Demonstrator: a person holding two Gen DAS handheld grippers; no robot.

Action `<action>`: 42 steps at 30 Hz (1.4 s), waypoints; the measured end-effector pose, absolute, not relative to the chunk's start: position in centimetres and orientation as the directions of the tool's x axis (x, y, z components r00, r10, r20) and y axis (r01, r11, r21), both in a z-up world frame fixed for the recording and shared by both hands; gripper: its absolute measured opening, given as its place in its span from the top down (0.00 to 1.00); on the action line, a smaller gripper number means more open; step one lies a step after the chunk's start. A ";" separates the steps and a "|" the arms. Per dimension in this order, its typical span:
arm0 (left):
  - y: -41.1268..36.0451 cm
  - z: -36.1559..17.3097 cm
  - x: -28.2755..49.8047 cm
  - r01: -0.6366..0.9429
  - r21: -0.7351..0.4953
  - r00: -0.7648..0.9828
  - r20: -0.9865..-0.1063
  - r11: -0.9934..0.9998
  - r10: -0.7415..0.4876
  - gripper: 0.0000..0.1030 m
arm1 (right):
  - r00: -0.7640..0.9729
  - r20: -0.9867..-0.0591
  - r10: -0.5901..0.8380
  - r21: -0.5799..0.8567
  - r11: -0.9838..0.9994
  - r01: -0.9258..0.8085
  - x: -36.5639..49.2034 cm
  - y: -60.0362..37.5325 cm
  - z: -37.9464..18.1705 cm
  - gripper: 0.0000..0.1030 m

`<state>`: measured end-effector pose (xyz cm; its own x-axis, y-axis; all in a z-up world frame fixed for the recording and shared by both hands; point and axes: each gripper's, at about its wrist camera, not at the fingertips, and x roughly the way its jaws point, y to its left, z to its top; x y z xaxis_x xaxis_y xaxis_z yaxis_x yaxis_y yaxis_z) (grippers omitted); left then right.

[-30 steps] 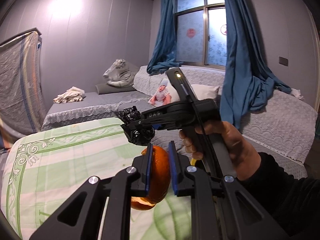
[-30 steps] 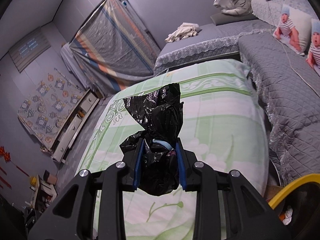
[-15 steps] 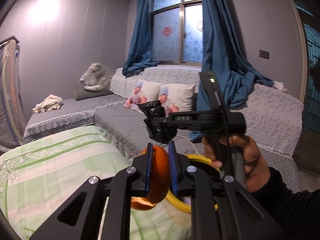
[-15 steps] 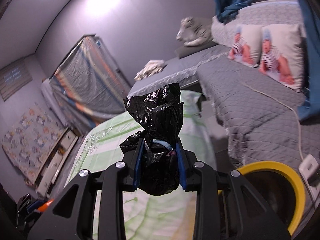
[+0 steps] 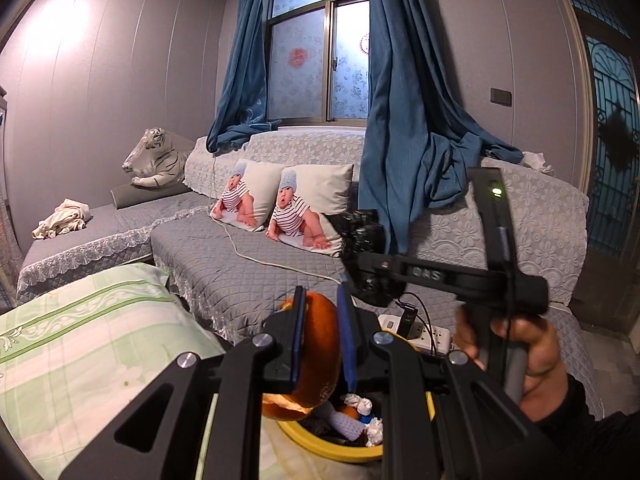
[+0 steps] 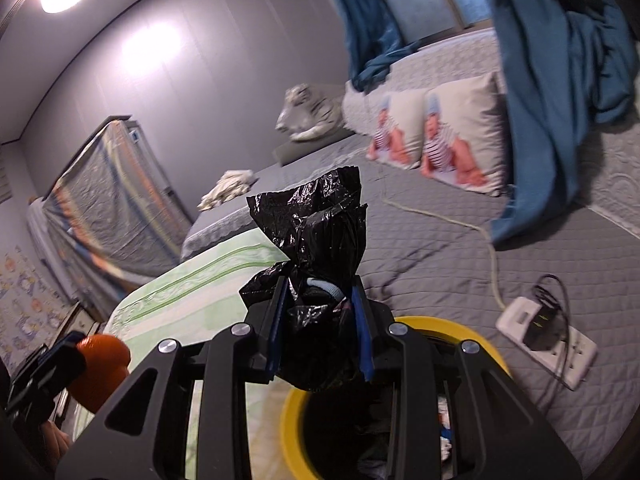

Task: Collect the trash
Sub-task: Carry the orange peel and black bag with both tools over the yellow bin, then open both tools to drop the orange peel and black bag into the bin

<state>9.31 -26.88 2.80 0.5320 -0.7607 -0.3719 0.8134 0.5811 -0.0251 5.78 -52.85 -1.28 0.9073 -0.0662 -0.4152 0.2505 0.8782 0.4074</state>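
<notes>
Left claw (image 5: 320,344) clamps orange peel (image 5: 316,364), right claw (image 6: 320,330) grips black bag (image 6: 316,264), both over the yellow bin (image 6: 292,412)

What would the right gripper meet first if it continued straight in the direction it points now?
Probably the grey quilted sofa seat, which lies straight beyond the black plastic bag held in the right gripper. The yellow bin lies below that line. Depth is unclear.

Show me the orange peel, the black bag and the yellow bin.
orange peel (image 5: 320,344): left wrist view, its rounded skin.
black bag (image 6: 320,240): right wrist view, its crinkled upper part.
yellow bin (image 6: 294,420): right wrist view, its rim.
</notes>
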 end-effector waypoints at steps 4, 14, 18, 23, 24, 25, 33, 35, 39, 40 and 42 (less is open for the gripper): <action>-28.6 2.0 9.9 0.810 -0.019 0.537 -0.375 0.586 -0.755 0.85 | 0.902 -0.416 -0.114 0.400 0.868 0.294 4.4 -53.9 -2.2 0.73; -32.3 -1.2 12.8 0.788 -0.087 0.515 -0.448 0.610 -0.730 0.85 | 0.878 -0.473 -0.075 0.453 0.834 0.316 3.9 -55.3 -6.2 0.72; -33.4 -2.9 14.1 0.772 -0.115 0.503 -0.491 0.625 -0.711 0.85 | 0.860 -0.507 -0.054 0.473 0.817 0.330 4.2 -55.5 -8.1 0.72; -34.4 -4.8 15.3 0.761 -0.138 0.481 -0.536 0.634 -0.694 0.85 | 0.841 -0.538 -0.059 0.470 0.807 0.358 4.3 -55.7 -9.7 0.72; -34.6 -5.2 15.5 0.759 -0.143 0.474 -0.548 0.636 -0.689 0.85 | 0.837 -0.544 -0.057 0.476 0.801 0.364 4.4 -55.9 -10.1 0.72; -34.9 -5.6 15.7 0.758 -0.147 0.467 -0.558 0.635 -0.686 0.85 | 0.834 -0.549 -0.057 0.478 0.798 0.369 4.4 -56.0 -10.3 0.72; -35.5 -7.3 16.8 0.742 -0.175 0.445 -0.593 0.647 -0.671 0.85 | 0.798 -0.601 -0.047 0.475 0.782 0.404 5.1 -56.4 -12.4 0.69; -35.4 -7.4 17.0 0.740 -0.180 0.442 -0.595 0.648 -0.671 0.85 | 0.793 -0.606 -0.060 0.466 0.782 0.415 5.2 -56.4 -12.5 0.67; -34.6 -7.4 17.5 0.716 -0.198 0.451 -0.601 0.669 -0.660 0.55 | 0.779 -0.619 -0.102 0.449 0.768 0.457 4.9 -56.7 -12.5 0.49; -34.0 -7.2 17.7 0.703 -0.206 0.463 -0.594 0.681 -0.658 0.51 | 0.778 -0.619 -0.109 0.451 0.762 0.465 4.8 -56.8 -12.4 0.46; -32.9 -6.7 17.9 0.686 -0.208 0.487 -0.580 0.697 -0.653 0.46 | 0.774 -0.622 -0.122 0.447 0.756 0.479 4.7 -57.0 -12.2 0.42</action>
<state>17.95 -32.87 -6.72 0.4871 -0.6530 -0.5799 0.6861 0.6970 -0.2085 4.68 -56.97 -12.20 0.7735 -0.1223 -0.6218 0.4786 0.7560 0.4465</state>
